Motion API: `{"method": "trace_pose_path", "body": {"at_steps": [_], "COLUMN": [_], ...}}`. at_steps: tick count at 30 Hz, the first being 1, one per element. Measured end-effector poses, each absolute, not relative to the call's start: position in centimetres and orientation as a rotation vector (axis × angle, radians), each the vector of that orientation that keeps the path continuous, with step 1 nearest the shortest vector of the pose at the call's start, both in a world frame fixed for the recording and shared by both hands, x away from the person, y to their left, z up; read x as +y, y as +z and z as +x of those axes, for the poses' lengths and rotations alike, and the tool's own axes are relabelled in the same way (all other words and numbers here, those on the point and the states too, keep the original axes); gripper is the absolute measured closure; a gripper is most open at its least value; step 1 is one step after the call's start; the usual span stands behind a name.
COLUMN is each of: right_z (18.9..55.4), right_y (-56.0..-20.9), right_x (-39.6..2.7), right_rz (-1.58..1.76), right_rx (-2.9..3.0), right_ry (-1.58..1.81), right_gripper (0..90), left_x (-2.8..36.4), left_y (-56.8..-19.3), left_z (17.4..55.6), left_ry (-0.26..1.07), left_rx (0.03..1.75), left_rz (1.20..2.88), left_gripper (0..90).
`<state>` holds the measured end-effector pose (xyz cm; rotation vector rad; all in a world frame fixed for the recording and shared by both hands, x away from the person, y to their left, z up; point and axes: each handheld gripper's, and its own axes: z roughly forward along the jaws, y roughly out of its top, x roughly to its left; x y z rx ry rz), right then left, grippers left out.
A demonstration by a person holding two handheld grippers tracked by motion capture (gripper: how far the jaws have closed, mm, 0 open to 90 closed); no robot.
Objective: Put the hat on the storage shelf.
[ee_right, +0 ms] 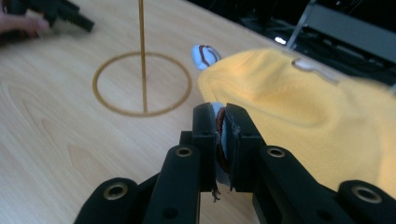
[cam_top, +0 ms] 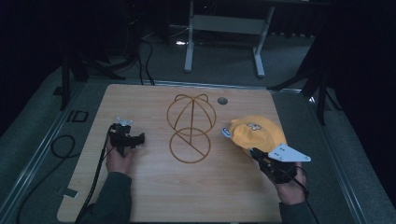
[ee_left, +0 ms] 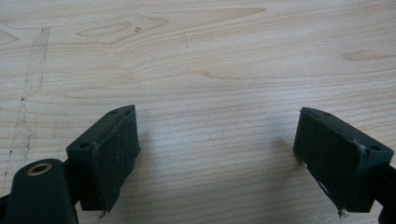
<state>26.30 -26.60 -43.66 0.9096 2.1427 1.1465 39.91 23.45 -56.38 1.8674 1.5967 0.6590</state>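
Note:
A yellow cap with a white and brown brim trim hangs just above the table's right side. My right gripper is shut on the cap's brim edge; in the right gripper view the yellow crown drapes away to the right. A gold wire hat stand stands at the table's middle, its round base and upright rod ahead and left of the cap. My left gripper rests on the table's left side, held in a hand. Its jaws are open over bare wood.
The wooden table has a small round hole near its far edge. A white desk frame stands on the floor behind. Black cables lie on the floor at the left.

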Motion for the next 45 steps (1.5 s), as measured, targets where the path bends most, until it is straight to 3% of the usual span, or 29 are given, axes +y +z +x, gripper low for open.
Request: {"method": "trace_pose_path", "body": {"at_steps": [11,16,21,45], "right_z": [26.1,26.3,26.9,30.9], "right_y": [-42.4,-43.6,-43.3,-42.1], "right_x": [-29.0,-30.2,-30.4,-28.5], "right_rz": [0.961,1.008,1.017,0.929], "right_rx": [2.112,2.178,2.216,2.456], "right_ry": [1.158,1.108,1.077,0.923], "right_gripper": [81.9,71.2,67.2,65.1], "left_x": [23.5,23.5,23.5,23.5], "left_y": [-56.4,-56.4,-56.4,-56.4], "left_z": [39.9,39.9,39.9,39.9], "left_ry": [0.659,0.659,0.659,0.659], "left_rx": [1.597,1.597,1.597,1.596], "left_rz": [1.867,1.867,1.868,1.867], "left_gripper": [14.4,14.4,14.4,14.4]}}
